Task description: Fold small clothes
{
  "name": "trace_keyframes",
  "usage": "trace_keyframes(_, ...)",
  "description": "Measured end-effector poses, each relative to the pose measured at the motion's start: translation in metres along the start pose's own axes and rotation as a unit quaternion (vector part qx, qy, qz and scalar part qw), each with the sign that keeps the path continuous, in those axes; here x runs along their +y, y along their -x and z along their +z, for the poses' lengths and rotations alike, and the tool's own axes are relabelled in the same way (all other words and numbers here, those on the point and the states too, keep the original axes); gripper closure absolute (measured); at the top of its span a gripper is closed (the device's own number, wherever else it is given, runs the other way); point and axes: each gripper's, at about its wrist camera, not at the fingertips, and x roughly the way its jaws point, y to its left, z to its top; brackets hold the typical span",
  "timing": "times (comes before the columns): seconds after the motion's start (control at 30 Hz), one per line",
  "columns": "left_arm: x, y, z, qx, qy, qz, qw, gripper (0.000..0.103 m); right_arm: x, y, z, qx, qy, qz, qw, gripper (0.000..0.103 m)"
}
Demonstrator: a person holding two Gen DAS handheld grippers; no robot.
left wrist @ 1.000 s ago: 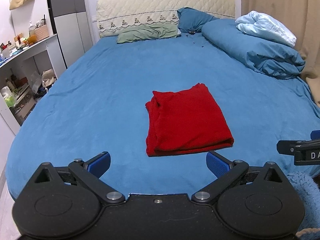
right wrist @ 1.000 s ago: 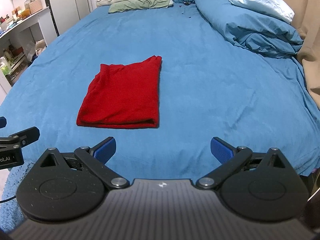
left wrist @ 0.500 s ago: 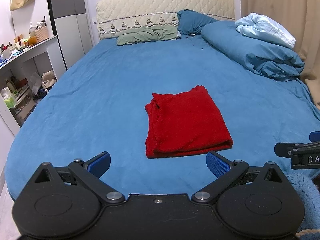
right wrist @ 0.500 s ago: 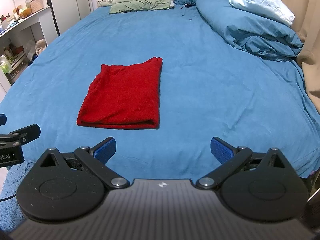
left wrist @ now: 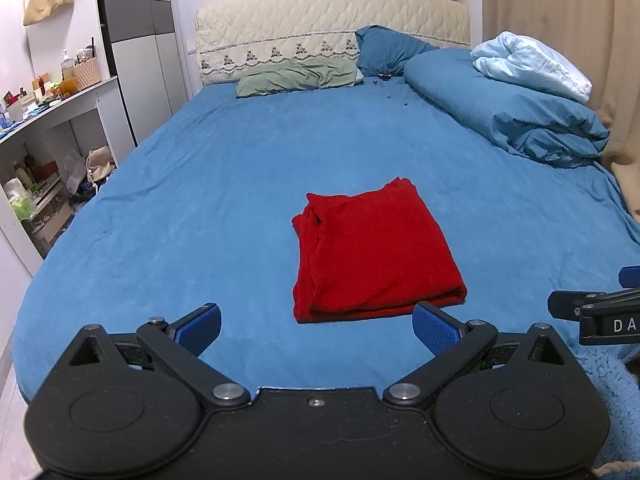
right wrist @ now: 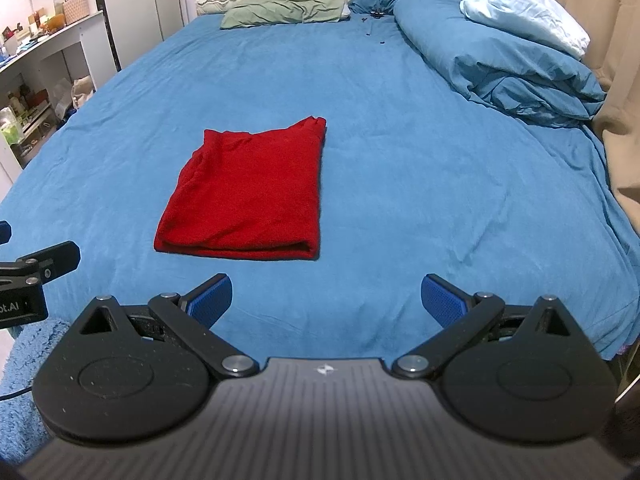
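Red cloth (left wrist: 372, 252) folded near foot edge of bed (left wrist: 200, 184). Left gripper (left wrist: 316, 324) and right gripper (right wrist: 326, 298): jaws wide, empty. Risk: pinching top layer only, unfolding stack.

Our left black plastic two-finger gripper (left wrist: 316, 326) has two round disc housings, triangular cut-outs on its outer links, silver pivot bolts and a small screw at the middle of its flat matte body. Its fingertips (left wrist: 434, 327) carry blue ribbed pads. Our right black two-finger gripper (right wrist: 326, 300) is built the same way, but its body is ridged grey-black with a small white logo, and its surface is speckled with dust. Seen from the other camera, each gripper's side bears white lettering.
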Motion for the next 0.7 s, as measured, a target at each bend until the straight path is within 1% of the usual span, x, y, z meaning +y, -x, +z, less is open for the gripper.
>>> trace_keyframes(0.63,0.004,0.0011,0.0025,-0.006,0.001,-0.001,1.0,0.0,0.0063,0.0044,0.0006,-0.003,-0.001,-0.005,1.0,0.0)
trace_keyframes(0.7,0.0028,0.0013,0.0017,-0.007,-0.001,0.004,1.0,0.0,0.0064,0.0042,0.0012,-0.004,-0.001,-0.005,1.0,0.0)
